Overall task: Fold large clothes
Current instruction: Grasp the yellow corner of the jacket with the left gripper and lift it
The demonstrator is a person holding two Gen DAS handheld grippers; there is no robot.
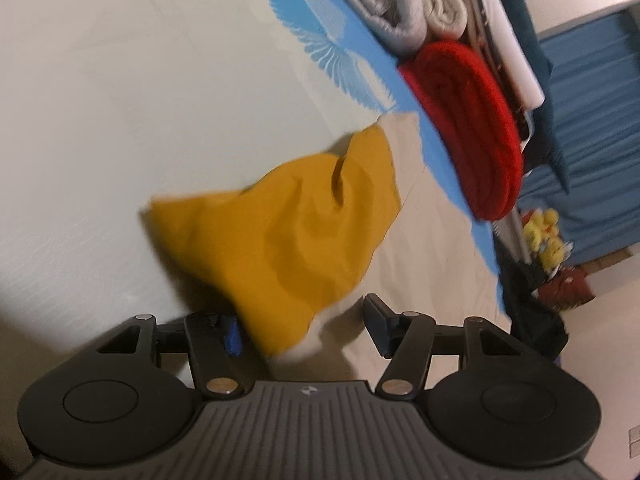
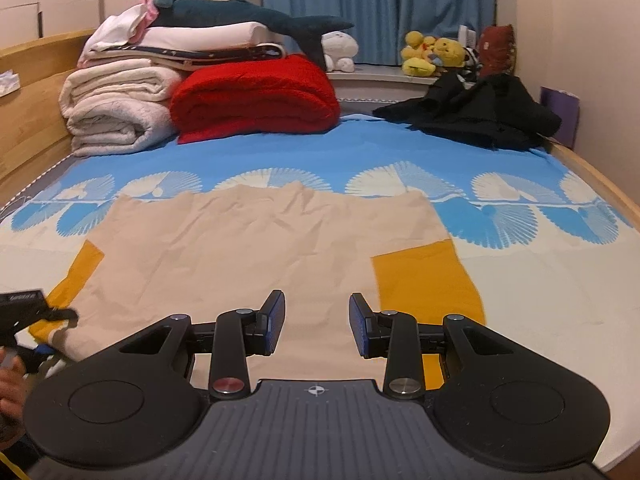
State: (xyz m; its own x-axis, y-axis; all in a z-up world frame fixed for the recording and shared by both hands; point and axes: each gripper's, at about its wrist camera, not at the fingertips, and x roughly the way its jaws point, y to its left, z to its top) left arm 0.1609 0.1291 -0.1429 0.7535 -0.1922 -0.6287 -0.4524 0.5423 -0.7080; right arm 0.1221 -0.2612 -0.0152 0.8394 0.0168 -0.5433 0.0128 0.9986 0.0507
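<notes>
A large beige shirt with mustard-yellow sleeves lies flat and creased on the bed sheet. Its right sleeve is spread flat. My right gripper hovers open over the shirt's near hem, nothing between its pads. The left sleeve is bunched and folded in towards the beige body. My left gripper stands open wide at that sleeve's cuff end. The fabric lies against the left pad and stays clear of the right one. The right wrist view shows this gripper at the far left with a hand behind it.
A folded red blanket and a stack of white blankets sit at the bed's far left, a shark plush on top. A black garment heap lies far right. Wooden bed rails border both sides; soft toys line the sill.
</notes>
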